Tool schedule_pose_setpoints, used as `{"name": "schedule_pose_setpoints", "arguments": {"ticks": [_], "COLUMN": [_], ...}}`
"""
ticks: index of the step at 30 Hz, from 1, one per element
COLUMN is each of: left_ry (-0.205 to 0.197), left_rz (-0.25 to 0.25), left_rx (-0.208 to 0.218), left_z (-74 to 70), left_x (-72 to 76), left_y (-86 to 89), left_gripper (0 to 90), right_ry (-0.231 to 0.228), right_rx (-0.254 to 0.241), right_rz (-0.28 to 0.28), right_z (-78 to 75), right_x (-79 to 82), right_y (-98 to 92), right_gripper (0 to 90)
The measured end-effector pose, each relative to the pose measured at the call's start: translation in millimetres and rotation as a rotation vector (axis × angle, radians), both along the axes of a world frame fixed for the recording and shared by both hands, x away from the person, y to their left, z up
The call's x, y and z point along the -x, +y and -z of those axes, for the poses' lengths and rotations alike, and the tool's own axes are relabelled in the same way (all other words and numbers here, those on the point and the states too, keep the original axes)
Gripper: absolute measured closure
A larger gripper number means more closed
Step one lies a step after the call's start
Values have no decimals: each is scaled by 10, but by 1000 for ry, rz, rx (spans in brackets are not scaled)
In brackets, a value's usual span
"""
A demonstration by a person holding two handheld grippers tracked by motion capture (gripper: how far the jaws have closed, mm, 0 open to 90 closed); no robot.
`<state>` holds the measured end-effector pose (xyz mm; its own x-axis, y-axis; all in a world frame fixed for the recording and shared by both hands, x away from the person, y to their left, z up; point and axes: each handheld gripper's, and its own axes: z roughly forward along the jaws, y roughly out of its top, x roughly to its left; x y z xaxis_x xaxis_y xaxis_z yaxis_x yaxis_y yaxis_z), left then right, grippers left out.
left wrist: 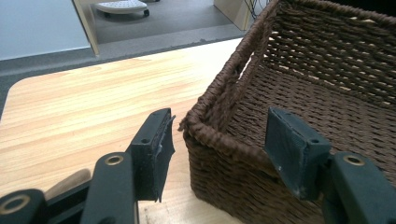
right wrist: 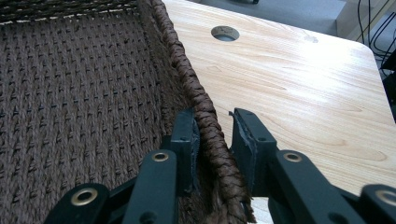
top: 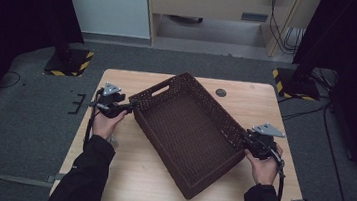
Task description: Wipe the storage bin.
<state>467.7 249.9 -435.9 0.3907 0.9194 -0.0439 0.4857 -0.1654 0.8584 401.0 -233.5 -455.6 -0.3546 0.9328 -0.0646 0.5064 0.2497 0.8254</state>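
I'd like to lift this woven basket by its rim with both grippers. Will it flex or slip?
The woven basket is probably light, being empty. Its braided rim looks rough, so slipping seems unlikely. The right gripper pinches one wall; such thin weave may flex slightly.

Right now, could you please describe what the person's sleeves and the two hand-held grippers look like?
Both forearms wear dark sleeves. The left hand-held gripper and right hand-held gripper are black, each topped by a grey three-cornered plate. A dark cable trails from each. In the gripper views, the jaws are flat dark blocks on arms with brass-coloured rivets.
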Motion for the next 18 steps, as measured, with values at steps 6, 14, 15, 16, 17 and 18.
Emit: {"name": "schedule_pose_setpoints", "arguments": {"ticks": [6, 14, 15, 16, 17, 18], "left_ry": [-16, 4, 5, 5, 8, 8], "left_rz": [3, 41, 43, 45, 44, 43], "left_rx": [18, 10, 6, 1, -1, -3], "left_z": [99, 73, 68, 62, 55, 52], "left_x": [-108, -57, -37, -13, 16, 49], "left_y": [1, -4, 0, 3, 6, 11], "left_gripper": [419, 494, 493, 493, 492, 492], "right_ry": [6, -26, -41, -50, -65, -72], "right_rx": [-5, -10, -12, -14, -21, -24], "right_rz": [2, 5, 4, 2, 1, -1], "right_z": [2, -61, -81, -104, -125, -150], "right_x": [0, 40, 49, 61, 75, 87], "right_y": [0, 11, 15, 22, 28, 33], "right_gripper": [693, 627, 616, 603, 588, 578]}}
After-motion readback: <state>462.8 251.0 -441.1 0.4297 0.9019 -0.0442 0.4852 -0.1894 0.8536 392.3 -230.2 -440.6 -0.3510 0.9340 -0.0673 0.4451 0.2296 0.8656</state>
